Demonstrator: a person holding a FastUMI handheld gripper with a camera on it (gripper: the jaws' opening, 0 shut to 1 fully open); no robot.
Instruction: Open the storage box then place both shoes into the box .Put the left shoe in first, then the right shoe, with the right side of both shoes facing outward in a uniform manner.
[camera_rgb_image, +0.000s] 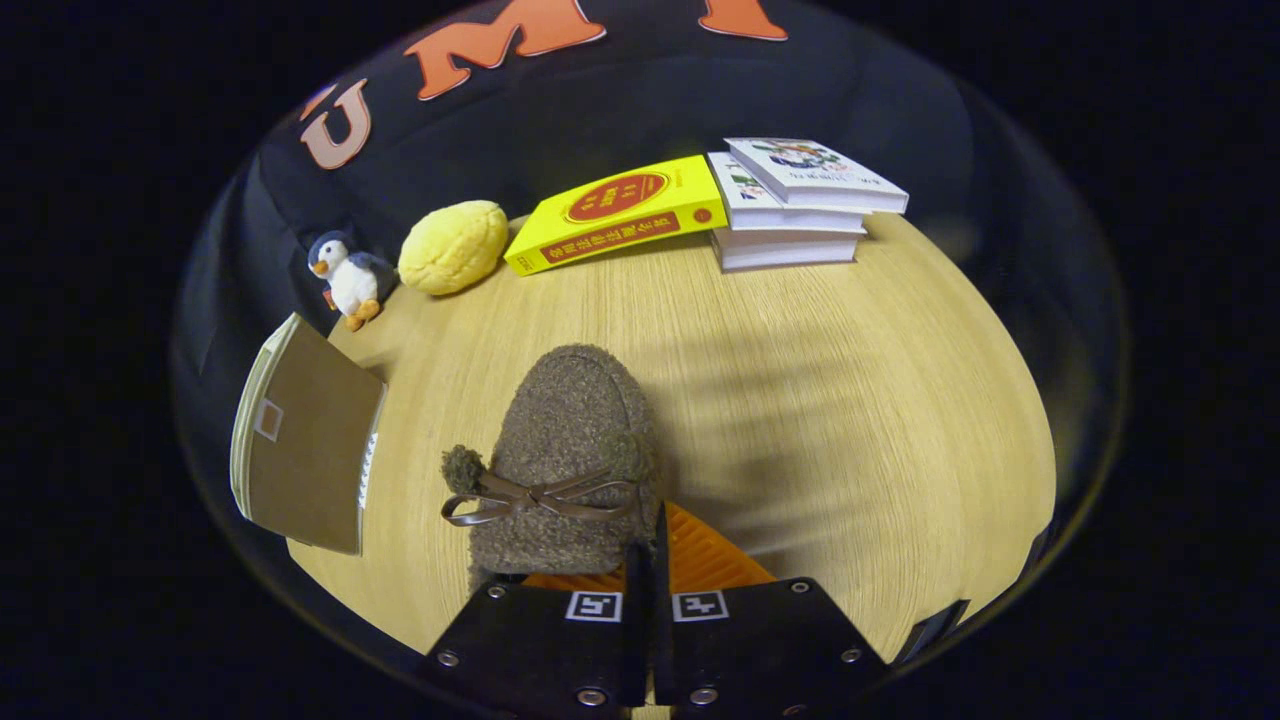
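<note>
Gripper view: my claw sits at lower centre, its fingers drawn together on the heel edge of the brown fuzzy shoe. The shoe's toe points away toward the frame's middle, and its bow lies just ahead of the fingers. The wooden counter lies under it. Left of frame: a brown notebook. Across the top, left to right: penguin toy, yellow plush, yellow book, stacked white books.

A: The shoe looks fuzzy and woolly, with a smooth shiny bow.

B: The desk is smooth pale wood. The penguin is soft plush.
</note>
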